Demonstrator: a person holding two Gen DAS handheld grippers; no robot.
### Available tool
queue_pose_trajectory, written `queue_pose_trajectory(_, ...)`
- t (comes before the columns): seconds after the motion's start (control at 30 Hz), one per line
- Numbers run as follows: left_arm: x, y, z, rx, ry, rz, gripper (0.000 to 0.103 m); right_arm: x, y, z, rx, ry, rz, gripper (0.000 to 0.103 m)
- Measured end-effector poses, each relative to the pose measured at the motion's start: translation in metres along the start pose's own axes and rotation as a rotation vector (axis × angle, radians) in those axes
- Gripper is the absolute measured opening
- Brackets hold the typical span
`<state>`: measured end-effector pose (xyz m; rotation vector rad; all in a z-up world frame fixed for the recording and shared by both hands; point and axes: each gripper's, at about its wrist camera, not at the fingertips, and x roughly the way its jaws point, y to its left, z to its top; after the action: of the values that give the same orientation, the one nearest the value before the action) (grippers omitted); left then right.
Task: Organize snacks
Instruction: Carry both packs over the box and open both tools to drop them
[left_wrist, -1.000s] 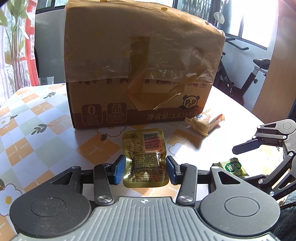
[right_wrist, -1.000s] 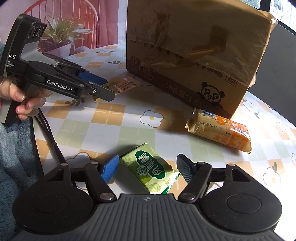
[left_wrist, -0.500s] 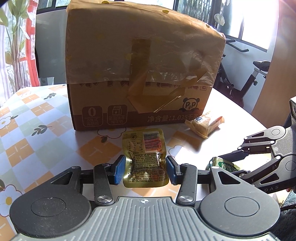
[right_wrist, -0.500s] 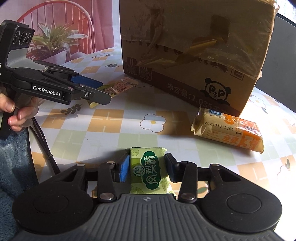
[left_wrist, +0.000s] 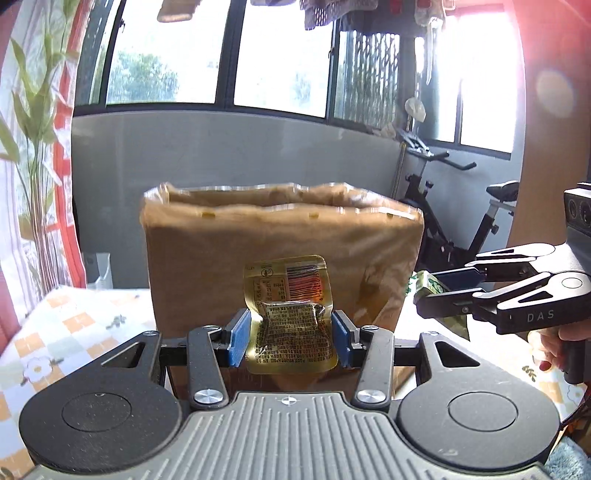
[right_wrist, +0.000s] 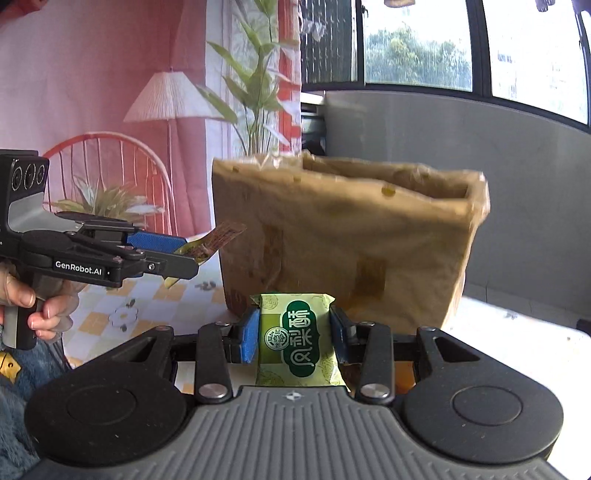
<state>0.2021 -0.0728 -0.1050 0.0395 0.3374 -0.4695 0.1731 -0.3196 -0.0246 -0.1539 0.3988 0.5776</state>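
Now | left gripper (left_wrist: 290, 339) clamps gold pouch (left_wrist: 289, 317), slick, soft | right gripper (right_wrist: 294, 340) pinches green pastry pack (right_wrist: 299, 341), light, crushable: hold edges

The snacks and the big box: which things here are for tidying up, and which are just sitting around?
For the job:
- gold snack pouch, pinched in the left gripper
- green snack packet, pinched in the right gripper
- cardboard box, open at the top

Just around:
- exercise bike
- floor lamp
- red chair
- potted plants
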Motion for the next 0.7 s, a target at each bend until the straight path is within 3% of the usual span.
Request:
queue_pose_trajectory(0.17, -0.002, 0.006, 0.056, 0.039, -0.135, 0.016, 0.050, 0.004, -0.015, 0.043, 0.010, -0.124, -0.007, 0.042)
queue_pose_trajectory(0.27, 0.016, 0.016, 0.083, 0.007, -0.154, 0.032, 0.051, 0.022, -0.030, 0.067, 0.044, -0.172, -0.062, 0.042)
queue_pose_trajectory(0.4, 0.056, 0.026, 0.104, -0.012, -0.117, 0.079, 0.051, 0.066, -0.051, 0.083, 0.105, -0.102, -0.216, 0.042)
queue_pose_trajectory(0.5, 0.082, 0.033, 0.110, -0.022, -0.072, 0.120, 0.052, 0.082, -0.059, 0.082, 0.136, -0.060, -0.238, 0.043)
queue_pose_trajectory(0.57, 0.093, 0.033, 0.110, -0.020, -0.053, 0.135, 0.058, 0.092, -0.064, 0.079, 0.145, -0.021, -0.256, 0.045)
queue_pose_trajectory(0.67, 0.099, 0.035, 0.108, -0.019, -0.025, 0.148, 0.061, 0.092, -0.065, 0.073, 0.137, -0.021, -0.278, 0.072)
queue_pose_trajectory(0.7, 0.097, 0.038, 0.106, -0.022, -0.019, 0.147, 0.063, 0.092, -0.065, 0.073, 0.137, -0.021, -0.278, 0.074)
